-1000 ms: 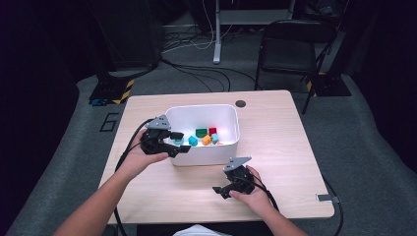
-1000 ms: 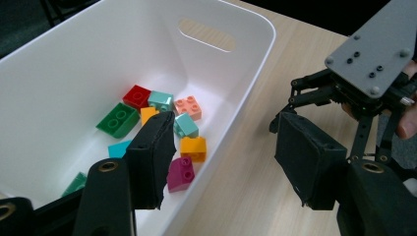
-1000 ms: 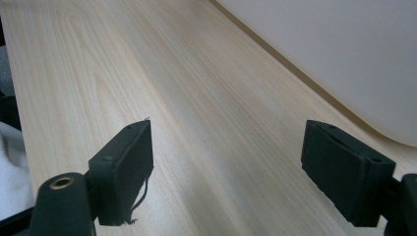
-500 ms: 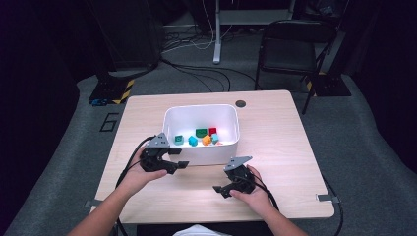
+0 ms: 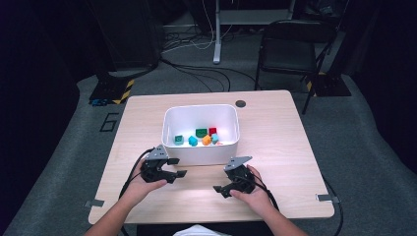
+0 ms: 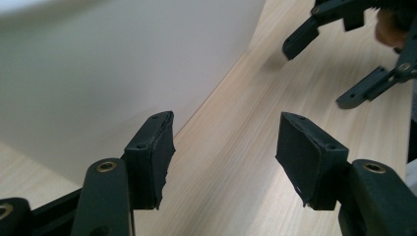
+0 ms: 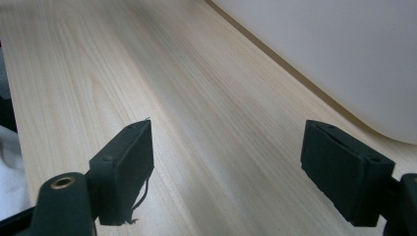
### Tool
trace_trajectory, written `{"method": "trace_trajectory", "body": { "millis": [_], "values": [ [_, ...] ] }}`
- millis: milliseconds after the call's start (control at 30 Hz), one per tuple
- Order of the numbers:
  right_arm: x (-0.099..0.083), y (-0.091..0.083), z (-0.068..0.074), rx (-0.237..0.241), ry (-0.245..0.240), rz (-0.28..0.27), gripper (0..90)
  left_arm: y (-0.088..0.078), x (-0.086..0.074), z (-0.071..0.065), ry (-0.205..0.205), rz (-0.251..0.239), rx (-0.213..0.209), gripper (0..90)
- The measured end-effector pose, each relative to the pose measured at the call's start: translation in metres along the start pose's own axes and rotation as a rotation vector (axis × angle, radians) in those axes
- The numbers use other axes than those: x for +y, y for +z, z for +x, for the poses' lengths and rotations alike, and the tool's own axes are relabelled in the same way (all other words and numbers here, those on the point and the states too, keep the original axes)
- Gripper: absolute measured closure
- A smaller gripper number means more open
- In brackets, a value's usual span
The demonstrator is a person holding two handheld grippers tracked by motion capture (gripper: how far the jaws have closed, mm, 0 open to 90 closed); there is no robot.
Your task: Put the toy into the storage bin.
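A white bin [image 5: 169,128] stands mid-table holding several small coloured blocks, among them a green one [image 5: 179,139], an orange one [image 5: 206,140] and a red one [image 5: 212,131]. My left gripper [image 5: 179,167] sits low over the table just in front of the bin's near left corner. It is open, its jaws have just been opening a little, and nothing is between them. In the left gripper view [image 6: 226,123] the bin wall [image 6: 123,64] lies to the left. My right gripper [image 5: 221,191] rests open and empty near the bin's front right, with the bin wall [image 7: 344,54] beside it.
The wooden table [image 5: 275,147] has bare room right of the bin and along the front edge. A round grommet [image 5: 240,103] sits behind the bin. In the left gripper view the right gripper [image 6: 324,69] lies ahead. A black chair [image 5: 287,54] and cables are beyond the table.
My left gripper has come down from the bin's near left rim to the table in front of the bin. The right gripper has kept still.
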State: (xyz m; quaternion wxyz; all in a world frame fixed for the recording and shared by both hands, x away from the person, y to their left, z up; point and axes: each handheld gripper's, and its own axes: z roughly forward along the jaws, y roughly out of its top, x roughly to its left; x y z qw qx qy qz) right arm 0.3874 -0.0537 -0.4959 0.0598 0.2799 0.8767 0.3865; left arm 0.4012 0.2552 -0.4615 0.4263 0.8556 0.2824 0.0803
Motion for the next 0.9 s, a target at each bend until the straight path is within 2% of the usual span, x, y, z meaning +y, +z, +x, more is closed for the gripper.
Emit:
{"method": "trace_trajectory", "body": {
  "millis": [133, 333, 567, 633, 667, 767, 900],
  "values": [
    [0.0, 0.0, 0.0, -0.003, 0.0, 0.001, 19.5, 0.005, -0.013, 0.003, -0.014, 0.005, 0.006, 36.4],
    [0.0, 0.002, 0.0, -0.002, 0.003, 0.007, 19.5, 0.01, -0.024, 0.008, -0.027, 0.012, 0.011, 36.3],
    [0.0, 0.004, 0.0, -0.002, -0.003, 0.009, 19.5, 0.011, -0.031, 0.013, -0.02, 0.02, 0.027, 35.9],
    [0.0, 0.004, 0.0, 0.001, -0.01, 0.009, 19.5, 0.012, -0.033, 0.015, -0.034, 0.023, 0.03, 35.1],
    [0.0, 0.004, -0.001, 0.0, -0.009, 0.011, 19.5, 0.012, -0.033, 0.017, -0.028, 0.03, 0.032, 34.4],
    [0.0, 0.005, -0.001, -0.003, 0.006, 0.006, 19.3, 0.013, -0.035, 0.02, -0.049, 0.034, 0.029, 30.3],
    [-0.002, 0.004, -0.005, -0.001, 0.022, 0.008, 19.3, 0.013, -0.037, 0.025, -0.064, 0.042, 0.037, 30.4]
  ]
}}
